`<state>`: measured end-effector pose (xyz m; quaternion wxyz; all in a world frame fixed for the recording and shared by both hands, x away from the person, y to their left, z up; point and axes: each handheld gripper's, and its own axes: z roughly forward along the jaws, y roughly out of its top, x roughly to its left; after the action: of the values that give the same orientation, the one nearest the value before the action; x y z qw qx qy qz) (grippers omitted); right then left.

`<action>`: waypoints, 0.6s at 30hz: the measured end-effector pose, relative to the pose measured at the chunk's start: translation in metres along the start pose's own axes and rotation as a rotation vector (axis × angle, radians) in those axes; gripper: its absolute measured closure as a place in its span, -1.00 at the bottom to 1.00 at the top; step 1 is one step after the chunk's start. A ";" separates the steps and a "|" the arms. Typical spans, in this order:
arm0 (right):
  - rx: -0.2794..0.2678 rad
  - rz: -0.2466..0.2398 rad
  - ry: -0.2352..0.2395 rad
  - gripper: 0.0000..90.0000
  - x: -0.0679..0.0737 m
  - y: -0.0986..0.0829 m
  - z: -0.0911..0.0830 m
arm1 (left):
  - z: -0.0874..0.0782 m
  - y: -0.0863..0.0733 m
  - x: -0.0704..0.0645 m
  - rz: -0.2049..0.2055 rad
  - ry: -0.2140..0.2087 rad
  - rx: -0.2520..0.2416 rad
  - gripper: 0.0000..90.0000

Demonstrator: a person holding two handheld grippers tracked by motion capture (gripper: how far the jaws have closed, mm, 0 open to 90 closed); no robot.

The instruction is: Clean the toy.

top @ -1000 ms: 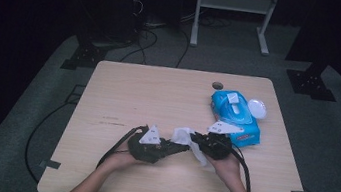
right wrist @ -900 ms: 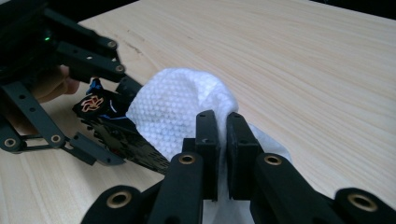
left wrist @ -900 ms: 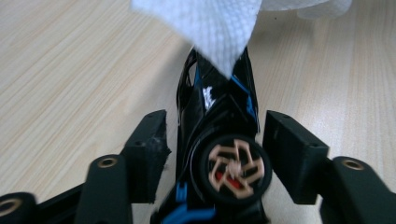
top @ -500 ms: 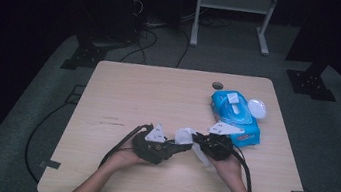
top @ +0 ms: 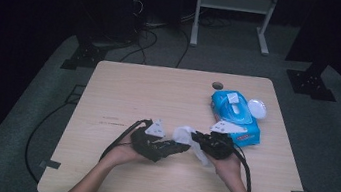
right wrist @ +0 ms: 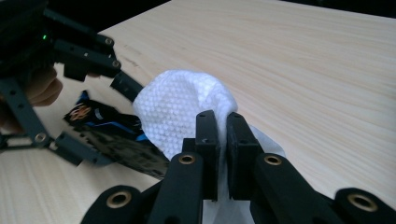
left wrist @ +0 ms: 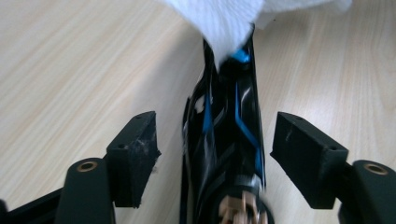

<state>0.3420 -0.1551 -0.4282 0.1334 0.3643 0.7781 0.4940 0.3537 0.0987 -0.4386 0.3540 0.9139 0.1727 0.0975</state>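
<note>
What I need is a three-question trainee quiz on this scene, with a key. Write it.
1. True or false: the right gripper is shut on the white wipe.
2. The left gripper has its jaws: A) clamped on the wipe, B) open on either side of the black and blue object, C) shut on nothing.
3. Fill in: the blue pack of wipes lies on the table nearer the ___ gripper.
Key: 1 true; 2 B; 3 right.
</note>
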 end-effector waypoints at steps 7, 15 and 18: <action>-0.012 0.031 -0.021 0.87 -0.014 -0.002 -0.013 | 0.018 0.024 -0.005 0.045 -0.026 0.069 -0.34; 0.012 0.036 0.003 0.87 -0.016 -0.007 -0.011 | 0.032 0.032 -0.009 0.108 0.052 0.215 -0.01; 0.008 0.056 0.015 0.87 -0.019 -0.007 -0.011 | 0.030 0.033 -0.010 0.114 0.066 0.218 0.22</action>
<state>0.3457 -0.1771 -0.4319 0.1123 0.3826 0.7706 0.4972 0.3617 0.0537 -0.4392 0.2405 0.9517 0.1415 0.1282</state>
